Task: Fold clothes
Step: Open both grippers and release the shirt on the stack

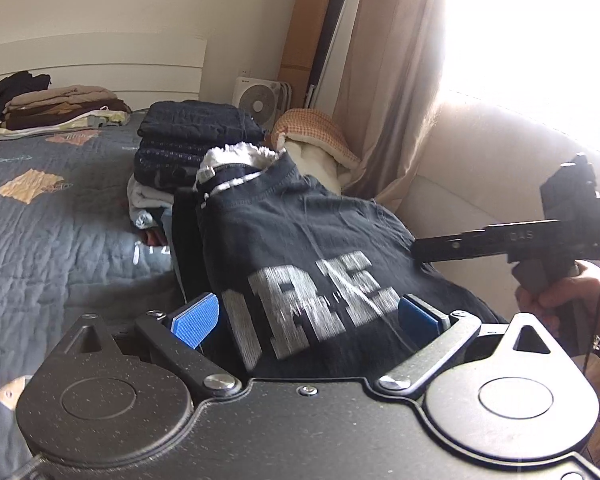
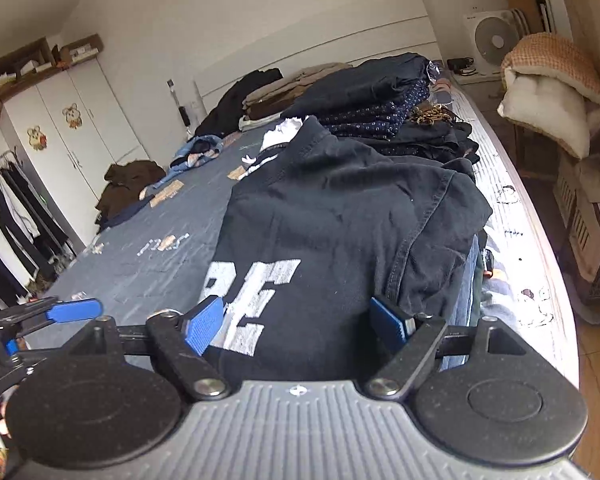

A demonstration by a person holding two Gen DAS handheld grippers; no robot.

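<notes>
Left wrist view: dark shirt (image 1: pixel 300 240) with white lettering, folded compact, atop clothes pile on bed (image 1: pixel 40 216). Left tool (image 1: pixel 308 316) spread wide, straddling near edge, gripping nothing. Right tool (image 2: pixel 296 320) likewise released, pads either side of shirt. Fits either fold just laid down or bundle about to be lifted; cannot settle which. Other folded stacks (image 1: pixel 192 140) behind.

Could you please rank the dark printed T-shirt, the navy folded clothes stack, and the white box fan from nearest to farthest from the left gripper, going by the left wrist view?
1. Dark printed T-shirt: directly between the open fingers of the left gripper.
2. Navy folded clothes stack: behind the shirt, slightly left, on the bed.
3. White box fan: farthest, against the back wall beside the curtain.
</notes>
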